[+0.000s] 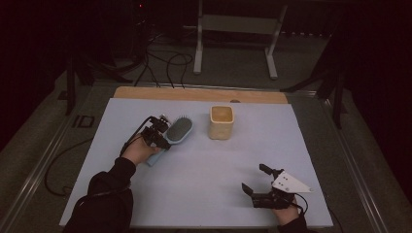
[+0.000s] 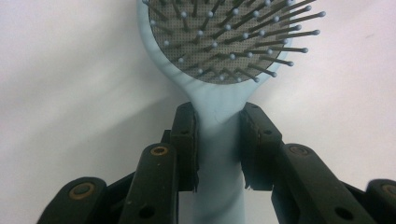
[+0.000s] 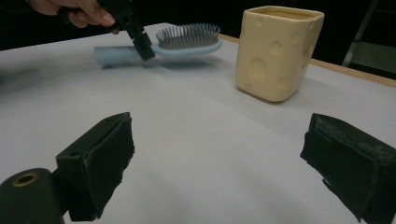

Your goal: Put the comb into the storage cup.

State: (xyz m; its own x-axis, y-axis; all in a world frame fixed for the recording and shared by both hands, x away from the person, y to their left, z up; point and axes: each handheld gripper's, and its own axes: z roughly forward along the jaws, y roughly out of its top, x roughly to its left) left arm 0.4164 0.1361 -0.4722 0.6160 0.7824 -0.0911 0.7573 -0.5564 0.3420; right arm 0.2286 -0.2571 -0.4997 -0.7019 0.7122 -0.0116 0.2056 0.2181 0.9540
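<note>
A light blue hairbrush lies bristles-up left of centre on the table. My left gripper is shut on its handle just below the head; in the left gripper view both pads press the handle of the hairbrush from either side. In the right gripper view the hairbrush has its head slightly off the surface, with the left gripper clamped on it. My right gripper rests near the front right edge, open, with nothing between its fingers.
A cream-yellow cup with cheese-like dimples stands upright right of the brush, also the cup ahead of my right gripper. A pale sheet covers the table; a wooden strip runs along the far edge. Cables and a metal stand are on the floor beyond.
</note>
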